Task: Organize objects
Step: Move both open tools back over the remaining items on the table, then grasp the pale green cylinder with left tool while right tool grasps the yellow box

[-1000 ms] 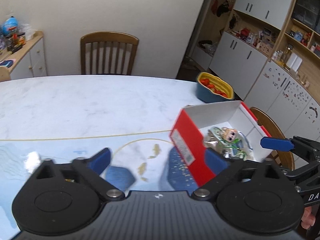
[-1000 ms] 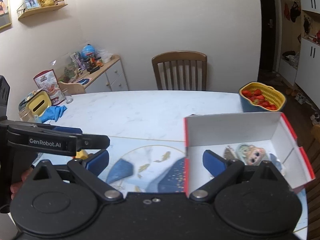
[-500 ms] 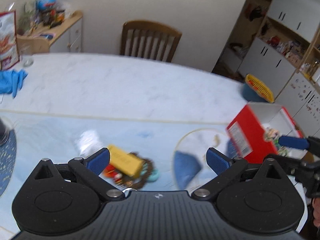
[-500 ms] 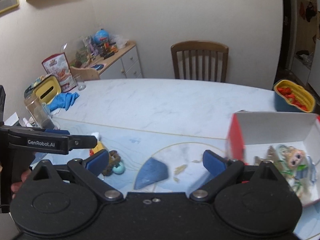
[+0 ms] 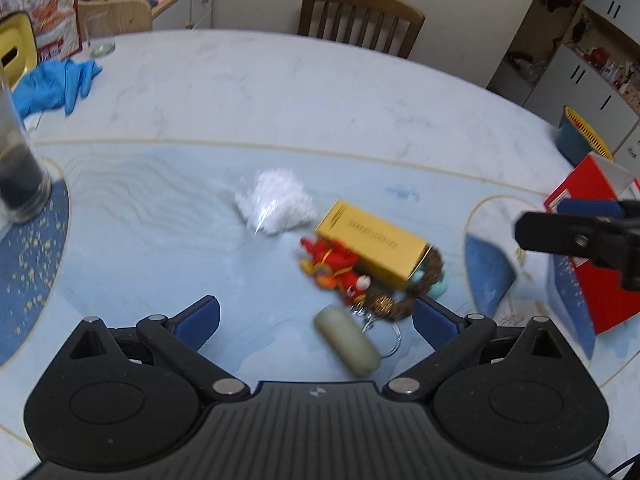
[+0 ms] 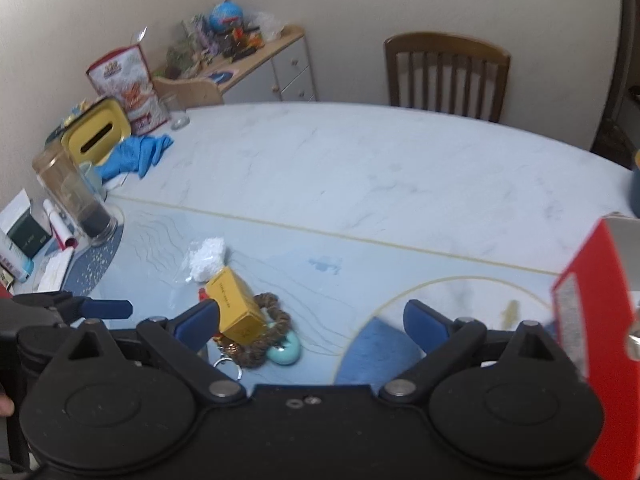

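Observation:
A pile of small items lies on the light blue mat: a yellow box, a red toy figure, a brown beaded ring, a pale green cylinder with a key ring, and a white crumpled bag. The yellow box, the ring and a teal piece also show in the right wrist view. My left gripper is open and empty, just above the pile. My right gripper is open and empty, to the right of the pile. The red box stands at the right.
A glass jar, blue gloves, a yellow tissue box and a snack bag sit at the table's left. A blue and yellow basket is at the far right. A chair stands behind the table.
Both grippers have swung left, away from the red box and toward the pile of small items. Both stay open and empty.

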The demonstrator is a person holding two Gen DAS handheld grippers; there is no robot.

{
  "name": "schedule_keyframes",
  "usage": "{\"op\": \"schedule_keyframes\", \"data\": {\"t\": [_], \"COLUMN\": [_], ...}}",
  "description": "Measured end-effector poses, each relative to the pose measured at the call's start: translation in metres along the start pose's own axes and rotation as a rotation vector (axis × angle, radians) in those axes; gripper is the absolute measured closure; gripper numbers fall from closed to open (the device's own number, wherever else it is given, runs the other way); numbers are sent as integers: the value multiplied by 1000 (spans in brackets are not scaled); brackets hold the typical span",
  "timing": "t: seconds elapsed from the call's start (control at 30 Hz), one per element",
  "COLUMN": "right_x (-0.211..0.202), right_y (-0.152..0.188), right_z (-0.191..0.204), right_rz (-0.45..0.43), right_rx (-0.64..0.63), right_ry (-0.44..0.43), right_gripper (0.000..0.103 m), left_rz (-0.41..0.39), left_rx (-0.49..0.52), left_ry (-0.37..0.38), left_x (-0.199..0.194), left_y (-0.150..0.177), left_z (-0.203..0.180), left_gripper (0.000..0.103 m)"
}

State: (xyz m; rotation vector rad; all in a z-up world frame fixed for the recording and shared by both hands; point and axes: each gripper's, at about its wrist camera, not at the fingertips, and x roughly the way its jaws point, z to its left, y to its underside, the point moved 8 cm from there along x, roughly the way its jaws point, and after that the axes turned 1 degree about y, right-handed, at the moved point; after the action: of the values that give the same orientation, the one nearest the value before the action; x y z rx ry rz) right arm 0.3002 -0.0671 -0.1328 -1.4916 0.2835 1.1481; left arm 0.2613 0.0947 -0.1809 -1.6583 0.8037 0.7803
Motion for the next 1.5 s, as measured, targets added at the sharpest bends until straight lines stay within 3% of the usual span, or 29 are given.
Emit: {"op": "schedule_keyframes", "data": {"t": [0.23,0.43,0.53,0.67,0.83,0.93,1.17,1.23,1.5], "right_x": [34,54,59,64,72,74,71,69,44], "right_y": [-1,4,4,6,8,8,7,5,-3], "right_z": [32,55,61,68,73,74,75,73,60], "right_rz": [54,93,100,108,119,122,102,96,51], "right_rx": [-62,-146,-172,-219,-258,-265,-285,-258,-153], "right_ry": [-40,-49,-54,-48,-42,-40,-15,-19,-41], "right_gripper": [13,30,37,45,59,66,73,74,76], "left_rz": [-11,-22,-16,-20,-13,-10,-7,-5,-6], "left_rx": [0,-1,11,31,33,20,7,2,-19], "left_ry": [6,20,28,47,78,104,126,125,111], "left_x": [9,13,14,14,12,11,9,8,1], "left_y": [10,16,18,18,21,22,22,21,16], "left_z": [0,-1,-3,-6,-12,-12,-10,-9,-2], "left_gripper": [0,3,20,31,57,67,77,83,87]}}
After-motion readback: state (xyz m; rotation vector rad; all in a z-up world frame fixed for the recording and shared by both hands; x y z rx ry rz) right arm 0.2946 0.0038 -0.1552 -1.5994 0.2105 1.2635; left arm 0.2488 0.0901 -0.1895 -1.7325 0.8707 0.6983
